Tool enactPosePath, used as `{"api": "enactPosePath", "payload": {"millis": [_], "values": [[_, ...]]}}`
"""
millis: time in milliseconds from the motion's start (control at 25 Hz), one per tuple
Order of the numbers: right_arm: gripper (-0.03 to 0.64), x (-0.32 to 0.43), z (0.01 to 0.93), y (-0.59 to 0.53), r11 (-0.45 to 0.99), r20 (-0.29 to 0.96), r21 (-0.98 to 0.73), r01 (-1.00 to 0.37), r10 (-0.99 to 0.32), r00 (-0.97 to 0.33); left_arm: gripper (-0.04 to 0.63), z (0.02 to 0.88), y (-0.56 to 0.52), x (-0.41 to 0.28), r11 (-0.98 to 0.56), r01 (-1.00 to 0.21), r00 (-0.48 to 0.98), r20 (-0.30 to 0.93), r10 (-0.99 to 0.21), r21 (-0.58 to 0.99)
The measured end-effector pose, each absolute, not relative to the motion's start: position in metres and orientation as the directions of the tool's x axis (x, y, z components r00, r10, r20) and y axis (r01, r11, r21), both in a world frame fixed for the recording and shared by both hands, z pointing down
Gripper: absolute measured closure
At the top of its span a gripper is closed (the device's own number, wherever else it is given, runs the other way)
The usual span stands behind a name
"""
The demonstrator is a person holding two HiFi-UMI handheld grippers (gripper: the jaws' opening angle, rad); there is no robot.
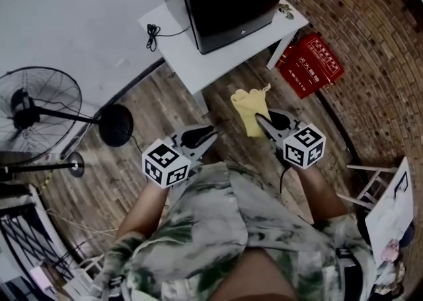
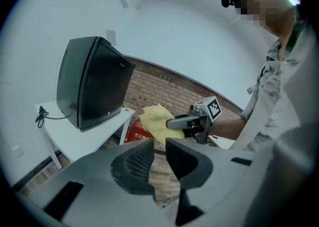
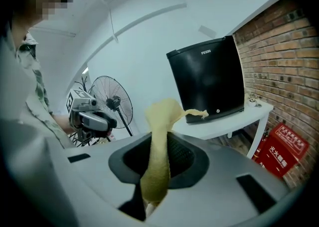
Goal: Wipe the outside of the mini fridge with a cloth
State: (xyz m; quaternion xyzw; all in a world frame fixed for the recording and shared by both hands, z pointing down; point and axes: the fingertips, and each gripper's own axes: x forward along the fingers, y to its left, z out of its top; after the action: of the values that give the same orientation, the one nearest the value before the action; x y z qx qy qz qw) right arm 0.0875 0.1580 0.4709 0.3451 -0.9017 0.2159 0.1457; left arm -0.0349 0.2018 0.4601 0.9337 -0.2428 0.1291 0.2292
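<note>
I judge the step in hand to be the approach, with wiping not yet begun. My right gripper is clenched on the yellow cloth, held in the air short of the mini fridge and clear of it. My left gripper is empty, its jaws slightly parted. The next move calls for carrying the cloth forward to the fridge's black door. The white table beneath the fridge juts toward me. A red box lies to the right of the fridge, and a pedestal fan stands well to its left.

Mini fridge: black, boxy, door shut, upright on white tabletop. Cloth: yellow, crumpled, pinched in right tongs, held in air just off tabletop's front edge, clear of fridge.
</note>
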Motion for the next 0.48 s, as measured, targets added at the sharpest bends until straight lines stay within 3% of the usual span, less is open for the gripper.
{"api": "enactPosePath", "payload": {"millis": [480], "values": [[0.531,0.122,0.46,0.197,0.699,0.368,-0.311,-0.644,-0.537,-0.76,0.511,0.457,0.231,0.003,-0.771,-0.546,0.824,0.374,-0.425,0.328]]}}
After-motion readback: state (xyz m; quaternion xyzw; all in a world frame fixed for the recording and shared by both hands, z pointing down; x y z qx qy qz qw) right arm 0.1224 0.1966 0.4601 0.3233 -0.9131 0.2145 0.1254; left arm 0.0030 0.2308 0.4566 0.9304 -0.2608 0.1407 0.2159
